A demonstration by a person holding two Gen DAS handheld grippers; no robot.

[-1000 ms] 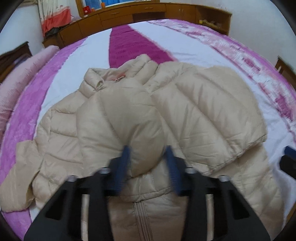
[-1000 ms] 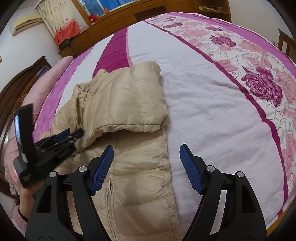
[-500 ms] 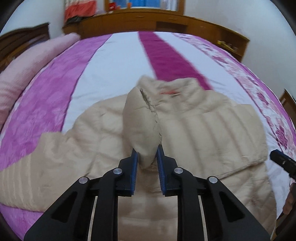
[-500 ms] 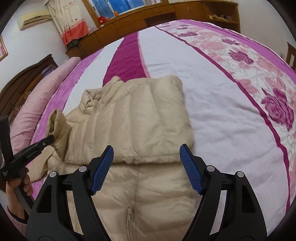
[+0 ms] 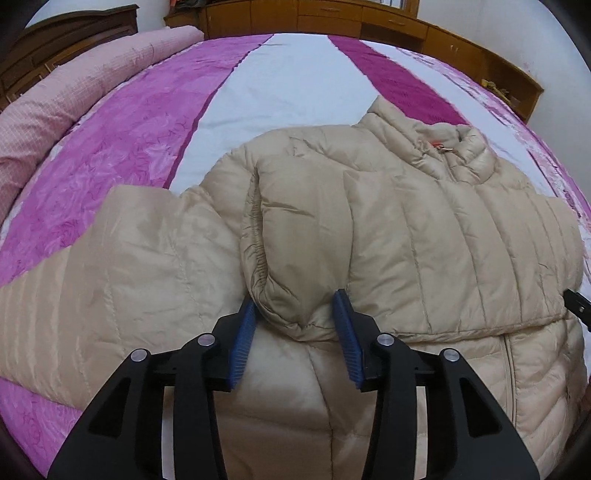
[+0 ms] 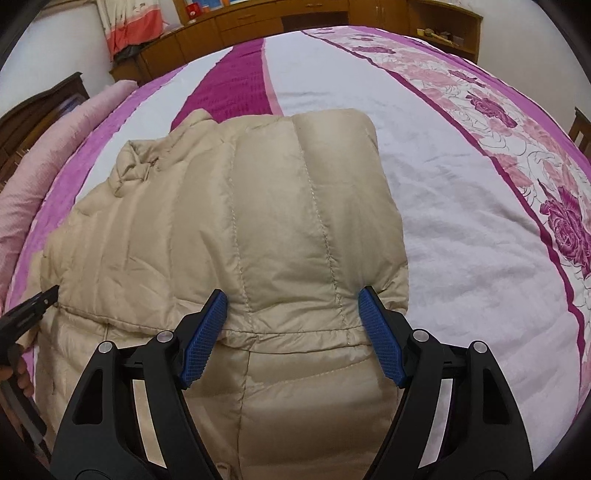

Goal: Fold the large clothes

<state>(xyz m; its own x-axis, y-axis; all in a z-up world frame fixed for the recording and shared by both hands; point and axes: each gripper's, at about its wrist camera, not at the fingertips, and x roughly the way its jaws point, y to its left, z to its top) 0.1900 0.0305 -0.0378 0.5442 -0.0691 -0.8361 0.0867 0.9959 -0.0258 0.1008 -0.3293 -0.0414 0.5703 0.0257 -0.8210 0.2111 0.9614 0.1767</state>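
1. Jacket [image 5: 406, 236]: beige quilted puffer, lying flat on the bed in front of me. One sleeve [image 6: 295, 221] is folded across the chest.
2. Surface: bedspread [image 5: 258, 85] in white, with magenta and pink stripes. The right wrist view shows a rose-printed band [image 6: 517, 155] along its far side. A pink bolster [image 5: 74, 88] lies along one edge.
3. Room: wooden cabinets [image 6: 258, 14] run along the far wall, a dark wooden headboard [image 5: 66, 33] stands beside the bolster, and a pink-and-white curtain [image 6: 129, 22] hangs in the corner.
4. Containers: an open wooden shelf unit [image 6: 443, 22] holds small items too small for me to tell.
5. Axis: the jacket's long axis runs away from me, collar [image 5: 454, 155] at the far end, zipper [image 5: 511, 354] running towards me down the middle.
6. Left gripper [image 5: 295, 332]: jaws opening, at moderate width. A puffy cuff [image 5: 291, 295] sits between the blue pads; the left pad touches it, the right stands apart.
7. Right gripper [image 6: 293, 332]: jaws wide, astride the folded sleeve's end. I cannot tell whether the pads press the fabric.
8. A hand [image 6: 20, 373] shows at the left edge of the right wrist view.
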